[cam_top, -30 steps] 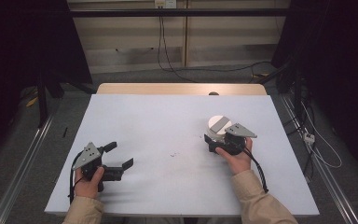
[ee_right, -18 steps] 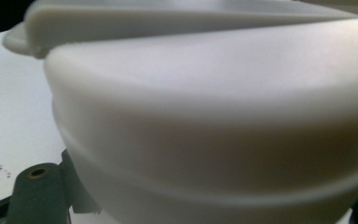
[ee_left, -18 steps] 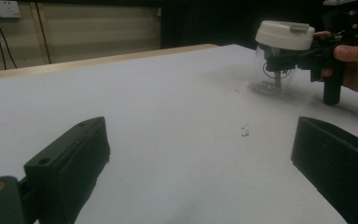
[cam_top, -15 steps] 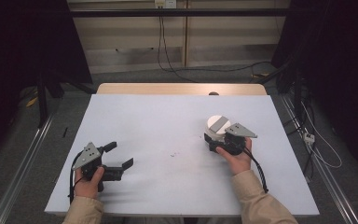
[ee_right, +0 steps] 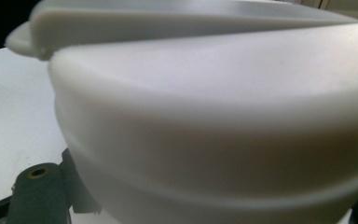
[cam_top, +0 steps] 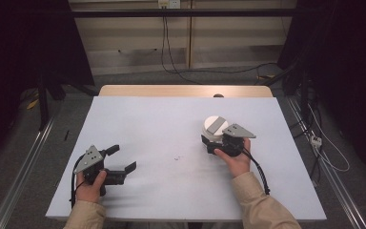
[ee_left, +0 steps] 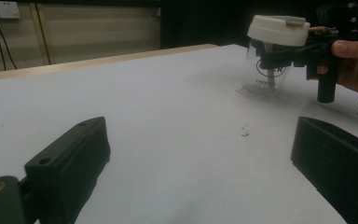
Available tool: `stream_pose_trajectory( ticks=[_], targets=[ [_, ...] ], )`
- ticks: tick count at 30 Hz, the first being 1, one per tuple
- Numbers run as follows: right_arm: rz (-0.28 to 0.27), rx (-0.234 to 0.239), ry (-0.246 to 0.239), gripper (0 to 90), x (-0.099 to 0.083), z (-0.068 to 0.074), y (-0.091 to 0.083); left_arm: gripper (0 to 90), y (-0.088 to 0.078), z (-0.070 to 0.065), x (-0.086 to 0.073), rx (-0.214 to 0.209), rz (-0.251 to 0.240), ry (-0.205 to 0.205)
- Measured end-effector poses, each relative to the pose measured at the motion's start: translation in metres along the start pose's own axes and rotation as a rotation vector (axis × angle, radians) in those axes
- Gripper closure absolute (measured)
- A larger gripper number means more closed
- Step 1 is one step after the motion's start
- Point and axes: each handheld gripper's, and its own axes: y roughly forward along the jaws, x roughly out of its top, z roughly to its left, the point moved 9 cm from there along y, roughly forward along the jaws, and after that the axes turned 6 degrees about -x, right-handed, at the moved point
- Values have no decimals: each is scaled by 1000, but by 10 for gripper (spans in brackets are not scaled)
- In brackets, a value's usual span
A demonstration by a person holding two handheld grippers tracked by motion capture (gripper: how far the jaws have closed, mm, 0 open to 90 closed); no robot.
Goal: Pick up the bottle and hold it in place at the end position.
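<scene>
— Right hand-held gripper (cam_top: 213, 143), what is it doing?

— Its black jaws are clamped on a clear plastic cup with a white, round, smooth plastic lid (cam_top: 214, 128). They have just been closing, with the cup between them. In the left gripper view the jaws pinch the see-through wall just under the lid's rim, and dark printed lettering shows through the plastic.

— Where does the cup stand?

— Upright on the right half of the pale, matte table (cam_top: 162, 124), with its base on the surface, as the left gripper view shows. A flat grey flap lies across the top of the lid. In the right gripper view the lid is very close: a thick, rounded, milky band with a flat tab jutting out along its top edge.

— And the other one?

— The left hand-held gripper (cam_top: 124, 160) lies low at the near left of the table, well apart from the cup. Its two blocky black jaws stand wide apart with nothing between them, only bare table. A grey three-cornered plate sits on top of it, and a black cable trails back along the beige sleeve (cam_top: 83, 217).

— Anything else on the surface?

— A few small dark specks (cam_top: 177, 157) near the middle, between the two grippers.
</scene>
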Motion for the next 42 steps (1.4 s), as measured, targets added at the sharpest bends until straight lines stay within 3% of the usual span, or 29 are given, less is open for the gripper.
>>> stream_pose_trajectory(
  ticks=[20,42],
  targets=[
    [-9,33,-25,183,10,15,10,41,0,0,0,-1,1,0],
    [-9,47,-38,183,17,22,21,41,0,1,0,0,3,0]
  ],
)
